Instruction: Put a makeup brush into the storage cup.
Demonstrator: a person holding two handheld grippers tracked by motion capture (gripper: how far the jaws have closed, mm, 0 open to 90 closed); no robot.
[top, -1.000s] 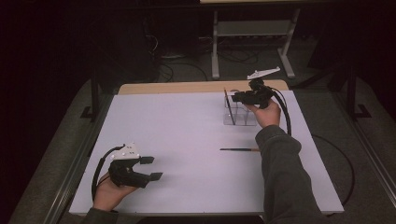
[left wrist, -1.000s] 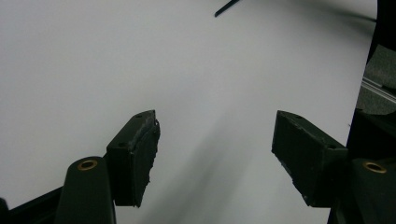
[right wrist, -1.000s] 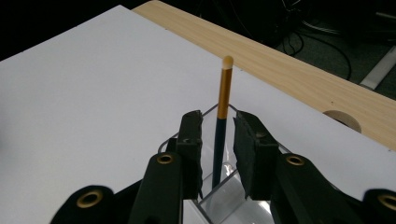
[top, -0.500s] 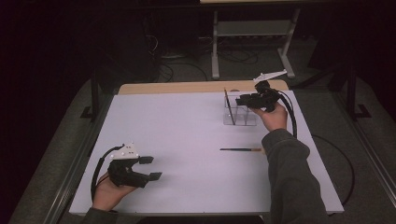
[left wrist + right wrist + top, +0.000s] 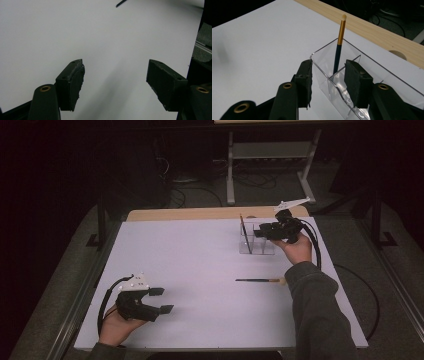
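Table [image 5: 200, 270]: white sheet over a wooden top; a strip of bare wood shows along the far edge.
Right sleeve and hand [image 5: 297, 249]: enter from the near right and reach to the far right of the sheet.
Left hand [image 5: 117, 327]: rests at the near left of the sheet.
Right gripper [image 5: 259, 234]: held level above the clear organiser, pointing left. Its jaws have just been opening; in the right gripper view [image 5: 328, 75] the pads stand apart with the near wall of the box between them, and no pad presses on anything.
Left gripper [image 5: 161, 300]: near left, pointing right, jaws spread wide over bare sheet, holding nothing [image 5: 115, 82].
Clear organiser [image 5: 257, 251]: far right, upright, with inner dividers [image 5: 387, 75].
Standing pencil [image 5: 244, 232]: upright in the left end compartment, pale tip up, apparently leaning on the wall [image 5: 338, 50].
Lying pencil [image 5: 257, 280]: flat on the sheet, near side of the organiser, well apart from it.
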